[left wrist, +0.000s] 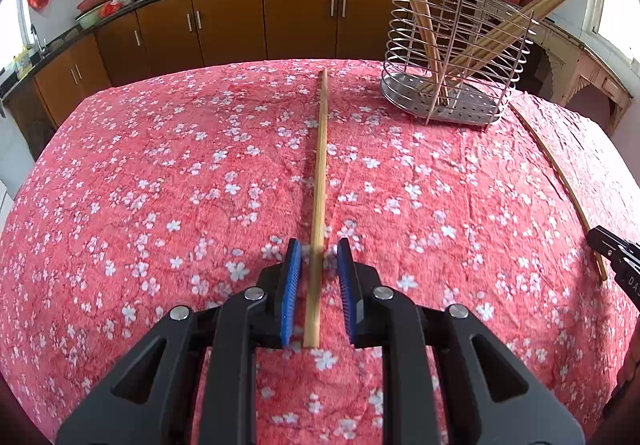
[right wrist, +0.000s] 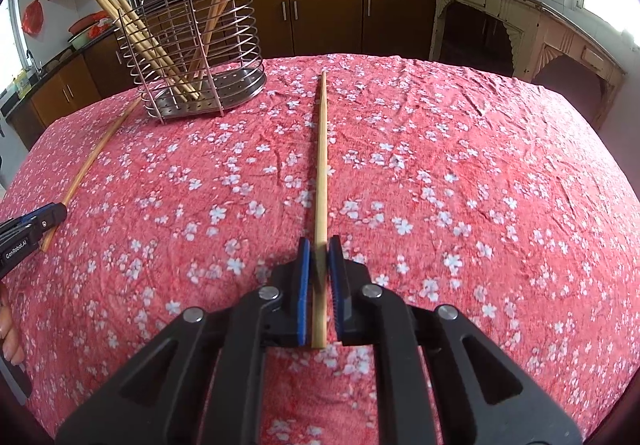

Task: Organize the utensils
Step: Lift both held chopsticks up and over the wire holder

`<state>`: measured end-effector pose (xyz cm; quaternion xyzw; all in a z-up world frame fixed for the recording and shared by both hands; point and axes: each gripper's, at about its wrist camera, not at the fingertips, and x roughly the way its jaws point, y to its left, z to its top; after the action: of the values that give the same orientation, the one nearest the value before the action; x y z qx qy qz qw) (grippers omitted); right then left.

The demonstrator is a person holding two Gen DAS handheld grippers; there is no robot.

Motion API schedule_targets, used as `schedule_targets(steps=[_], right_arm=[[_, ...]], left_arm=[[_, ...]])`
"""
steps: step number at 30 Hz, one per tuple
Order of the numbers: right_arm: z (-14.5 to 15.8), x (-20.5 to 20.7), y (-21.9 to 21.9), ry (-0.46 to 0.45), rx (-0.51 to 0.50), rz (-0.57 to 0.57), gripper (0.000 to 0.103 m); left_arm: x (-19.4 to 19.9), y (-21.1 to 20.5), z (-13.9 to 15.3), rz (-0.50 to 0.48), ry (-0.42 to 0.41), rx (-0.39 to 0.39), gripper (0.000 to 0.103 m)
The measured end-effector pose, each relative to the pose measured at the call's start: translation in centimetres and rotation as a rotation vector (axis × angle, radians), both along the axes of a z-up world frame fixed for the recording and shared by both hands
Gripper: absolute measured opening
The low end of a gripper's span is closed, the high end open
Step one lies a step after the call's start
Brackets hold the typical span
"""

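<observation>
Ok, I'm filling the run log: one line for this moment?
left gripper: open around chopstick | right gripper: shut on second chopstick | wire holder: other chopsticks inside

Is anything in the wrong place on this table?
Yes. Two chopsticks are outside the wire holder, where the other chopsticks stand. The left chopstick is between the left gripper fingers, the right chopstick in the right gripper, both over the flowery tablecloth.
</observation>
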<state>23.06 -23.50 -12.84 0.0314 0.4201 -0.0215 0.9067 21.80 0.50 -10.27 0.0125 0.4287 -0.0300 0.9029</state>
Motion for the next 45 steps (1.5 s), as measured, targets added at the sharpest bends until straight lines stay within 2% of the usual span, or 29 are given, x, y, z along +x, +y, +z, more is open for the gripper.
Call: schedule_targets(steps=[3,4,5,9,18,23,27,33,42,45], right_arm=[[0.0,-0.4,-0.1,-0.001,0.008,0.006,0.008],[0.0,-0.5,-0.2,-0.001,0.015,0.005,0.008],[0.1,-0.6,-0.5,0.004,0.023,-0.001,0.008],[1.6,-1.6,-1.3,-0.053,0.019,-0.015,0.008],[7.9,-3.8,-2.6,-0.256,0.001,-0.014,0.008],[12.0,-4.4,-3.1,-0.385,0.030,0.001,0.008],[14.7,-4.7,-3.6,-0.467,0.059,0.005,0.008],[16.6,-4.7,-4.4,-0.510,0.099,0.002,0.008],[17.3,-4.4,-3.7,-0.527,0.121,0.022,0.008],[18.8,-4.2,-3.4,-0.549,0.175,0.048,0.008]], left_arm=[[-0.4,0.1,0.1,-0.002,0.000,0.000,0.017],[-0.4,0.2,0.1,0.001,0.000,-0.006,0.010],[-0.3,0.5,0.1,0.002,0.001,-0.013,0.008],[-1.1,1.9,1.2,0.002,-0.020,-0.054,0.008],[-3.6,4.2,8.8,-0.026,-0.279,-0.124,0.007],[-4.0,5.2,12.4,-0.004,-0.377,-0.169,0.007],[-3.8,5.8,14.0,0.012,-0.428,-0.192,0.007],[-3.8,6.1,15.4,0.023,-0.459,-0.215,0.007],[-3.6,6.3,15.9,0.026,-0.475,-0.221,0.007],[-3.2,6.0,17.0,0.022,-0.486,-0.229,0.007]])
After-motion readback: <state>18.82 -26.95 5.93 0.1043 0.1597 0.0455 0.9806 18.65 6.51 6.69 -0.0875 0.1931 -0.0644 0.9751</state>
